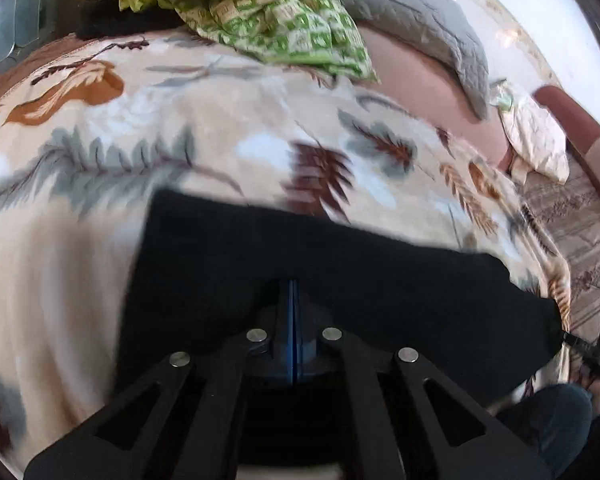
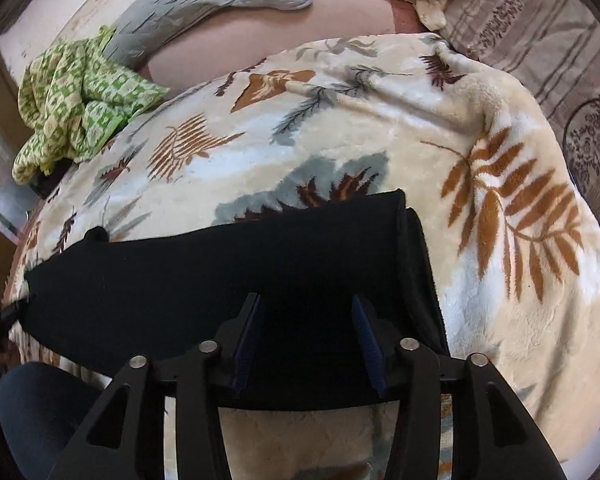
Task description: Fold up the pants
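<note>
Black pants [image 1: 340, 272] lie flat in a long band across a cream blanket with leaf prints [image 1: 180, 140]. My left gripper [image 1: 294, 292] hovers over the middle of the band with its blue pads pressed together; no fabric shows between them. In the right wrist view the pants [image 2: 220, 272] end at the right in a doubled, folded edge. There my right gripper [image 2: 307, 304] is open above the dark cloth, its fingers [image 2: 250, 320] apart and pressing on nothing.
A crumpled green-and-cream cloth [image 1: 240, 4] and a grey quilted pillow [image 1: 420, 28] lie at the bed's far side, with a cream pillow [image 1: 536, 136] nearby. Patterned carpet [image 2: 560, 40] lies beyond the bed. A person's leg in dark trousers [image 2: 40, 412] is at the near edge.
</note>
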`<action>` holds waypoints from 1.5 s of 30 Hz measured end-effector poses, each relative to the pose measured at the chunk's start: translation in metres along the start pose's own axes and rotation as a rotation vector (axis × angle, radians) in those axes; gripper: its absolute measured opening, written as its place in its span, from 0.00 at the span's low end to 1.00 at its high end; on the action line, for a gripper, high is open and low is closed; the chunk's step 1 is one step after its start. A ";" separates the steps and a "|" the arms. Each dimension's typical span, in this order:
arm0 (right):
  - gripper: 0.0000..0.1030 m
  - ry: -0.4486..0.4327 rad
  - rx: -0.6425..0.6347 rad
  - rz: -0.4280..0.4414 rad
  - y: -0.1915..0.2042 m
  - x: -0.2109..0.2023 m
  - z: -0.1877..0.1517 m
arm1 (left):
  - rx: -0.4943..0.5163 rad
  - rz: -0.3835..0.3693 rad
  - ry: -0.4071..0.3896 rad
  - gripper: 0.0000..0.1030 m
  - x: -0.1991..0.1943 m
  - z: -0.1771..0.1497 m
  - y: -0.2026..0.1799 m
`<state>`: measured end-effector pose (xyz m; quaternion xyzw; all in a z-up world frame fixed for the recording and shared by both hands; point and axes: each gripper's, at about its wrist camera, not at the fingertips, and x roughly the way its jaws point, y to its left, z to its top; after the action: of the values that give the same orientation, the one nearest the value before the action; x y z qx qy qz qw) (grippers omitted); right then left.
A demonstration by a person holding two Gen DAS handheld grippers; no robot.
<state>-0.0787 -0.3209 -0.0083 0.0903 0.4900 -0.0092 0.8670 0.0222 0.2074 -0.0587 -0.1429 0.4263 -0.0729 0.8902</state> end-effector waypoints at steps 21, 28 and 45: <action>0.79 0.020 -0.114 -0.027 0.024 0.005 -0.011 | -0.022 0.020 -0.198 0.19 -0.064 0.000 0.009; 0.79 0.010 -0.079 -0.079 0.006 -0.002 -0.014 | 0.209 0.011 -0.144 0.31 -0.031 -0.056 -0.033; 0.73 -0.100 -0.047 0.021 -0.004 0.004 0.033 | 0.316 -0.312 0.036 0.41 0.008 0.003 -0.171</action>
<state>-0.0487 -0.3303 0.0040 0.0743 0.4450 0.0072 0.8924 0.0279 0.0435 -0.0089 -0.0648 0.3980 -0.2781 0.8718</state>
